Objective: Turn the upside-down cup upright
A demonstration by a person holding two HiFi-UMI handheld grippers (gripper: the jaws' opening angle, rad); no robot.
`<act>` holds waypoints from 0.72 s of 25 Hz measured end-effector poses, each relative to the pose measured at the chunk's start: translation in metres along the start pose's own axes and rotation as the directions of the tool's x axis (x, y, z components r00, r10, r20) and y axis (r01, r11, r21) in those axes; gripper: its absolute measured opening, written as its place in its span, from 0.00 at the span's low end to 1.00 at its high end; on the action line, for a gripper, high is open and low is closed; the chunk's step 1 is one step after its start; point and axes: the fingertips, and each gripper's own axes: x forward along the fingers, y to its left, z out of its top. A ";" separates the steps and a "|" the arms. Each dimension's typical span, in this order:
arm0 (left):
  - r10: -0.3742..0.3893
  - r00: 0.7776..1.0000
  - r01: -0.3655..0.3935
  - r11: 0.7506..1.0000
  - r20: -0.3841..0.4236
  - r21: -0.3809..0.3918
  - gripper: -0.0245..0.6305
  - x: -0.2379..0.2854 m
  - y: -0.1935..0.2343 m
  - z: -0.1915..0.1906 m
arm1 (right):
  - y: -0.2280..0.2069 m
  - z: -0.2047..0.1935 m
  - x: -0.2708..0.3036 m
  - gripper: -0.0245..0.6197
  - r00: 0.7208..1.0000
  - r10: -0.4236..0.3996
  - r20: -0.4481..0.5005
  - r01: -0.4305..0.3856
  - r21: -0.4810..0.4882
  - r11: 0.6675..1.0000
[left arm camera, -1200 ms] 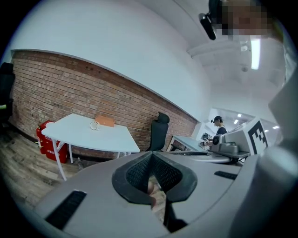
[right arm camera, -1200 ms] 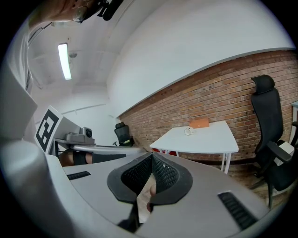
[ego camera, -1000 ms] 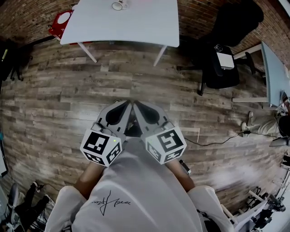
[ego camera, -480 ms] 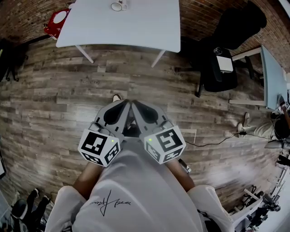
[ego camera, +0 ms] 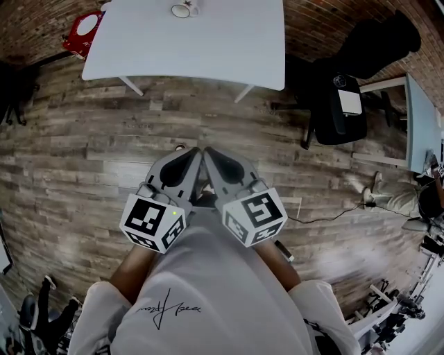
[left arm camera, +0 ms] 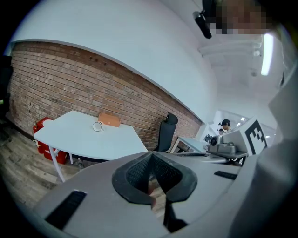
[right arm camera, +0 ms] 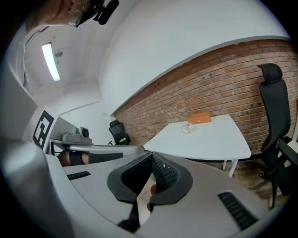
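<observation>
A white cup [ego camera: 182,9] with a handle rests on the far side of the white table [ego camera: 208,48], far ahead of me. It is too small to tell how it stands. The left gripper view shows the cup [left arm camera: 98,126] beside an orange box [left arm camera: 109,120], and the right gripper view shows the cup [right arm camera: 187,128] too. My left gripper [ego camera: 194,155] and right gripper [ego camera: 209,154] are held close to my chest over the wooden floor, tips together. Both are shut and hold nothing.
A black office chair [ego camera: 347,90] stands right of the table, with a second desk [ego camera: 420,114] beyond it. A red object [ego camera: 82,31] sits by the table's left corner. A cable [ego camera: 326,218] runs across the floor, and a person's legs [ego camera: 406,191] show at the right.
The table and cup have slid a little further into view from the top, so I have edged toward them. Both grippers stay shut and pressed together.
</observation>
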 end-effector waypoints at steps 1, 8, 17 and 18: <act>-0.003 1.000 0.003 1.000 -0.002 -0.004 0.04 0.004 0.005 0.003 | -0.002 0.003 0.006 0.07 1.000 -0.004 -0.003 0.004 0.001 1.000; -0.011 1.000 0.011 1.000 -0.009 -0.011 0.04 0.016 0.042 0.028 | -0.006 0.024 0.046 0.07 1.000 -0.015 -0.006 0.015 0.007 1.000; -0.027 1.000 0.027 1.000 0.010 -0.009 0.04 0.026 0.083 0.056 | -0.007 0.049 0.090 0.07 0.999 -0.035 -0.024 0.034 -0.047 0.998; -0.030 0.999 0.030 0.999 0.012 -0.009 0.04 0.027 0.087 0.057 | -0.006 0.051 0.095 0.07 0.999 -0.039 -0.025 0.038 -0.059 0.998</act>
